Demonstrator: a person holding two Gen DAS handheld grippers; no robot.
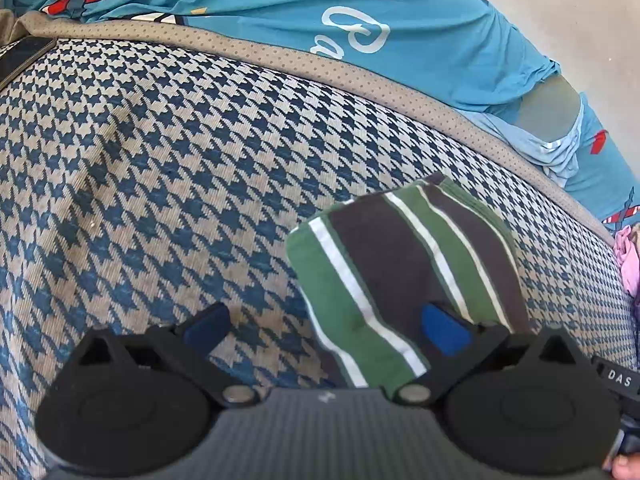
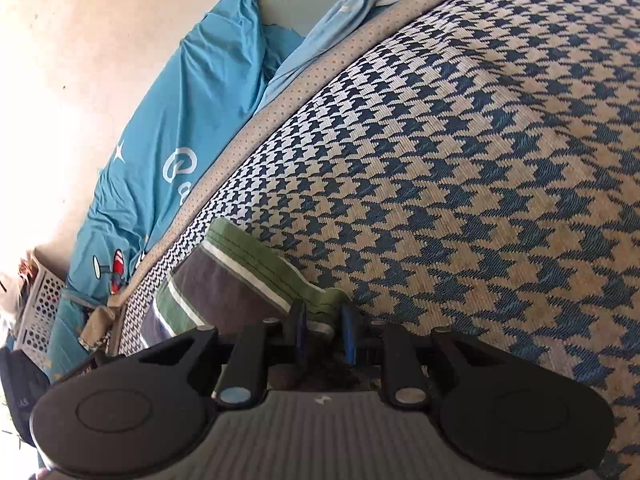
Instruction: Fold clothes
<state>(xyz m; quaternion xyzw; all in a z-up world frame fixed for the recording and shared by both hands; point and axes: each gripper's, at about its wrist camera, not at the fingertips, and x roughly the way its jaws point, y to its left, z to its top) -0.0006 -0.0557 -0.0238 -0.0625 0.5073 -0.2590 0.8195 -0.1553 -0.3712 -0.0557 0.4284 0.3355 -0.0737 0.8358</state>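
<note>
One folded striped garment (image 1: 404, 276), green, dark brown and white bands, is lying on a houndstooth blue-and-beige woven mattress cover (image 1: 160, 184), near the cover's dotted beige border strip (image 1: 280, 60). One garment on the cover, folded into a compact block.

Left gripper (image 1: 324, 322), black body with two blue pads, is sitting with jaws wide apart, nothing clamped. One blue pad (image 1: 444, 330) is showing in front of the garment's dark stripe, the other pad (image 1: 206, 326) is out over bare houndstooth cover, well clear of the garment. Cannot tell if the first pad is touching the cloth.

Right gripper (image 2: 325, 332) is showing two blue pads close together with a narrow gap, straddling the green edge of the same striped garment (image 2: 240, 280). Cloth is sitting between the pads; cannot tell whether they are pressing on it.

Beyond the border strip, one turquoise printed sheet (image 1: 280, 8) with white lettering and red-and-white aeroplane prints is bunching against a pale wall (image 2: 80, 60). One white perforated plastic basket (image 2: 40, 304) is standing at the left edge of the right wrist view. One bit of pink cloth (image 1: 628, 256) is peeking in at the right edge of the left wrist view.
</note>
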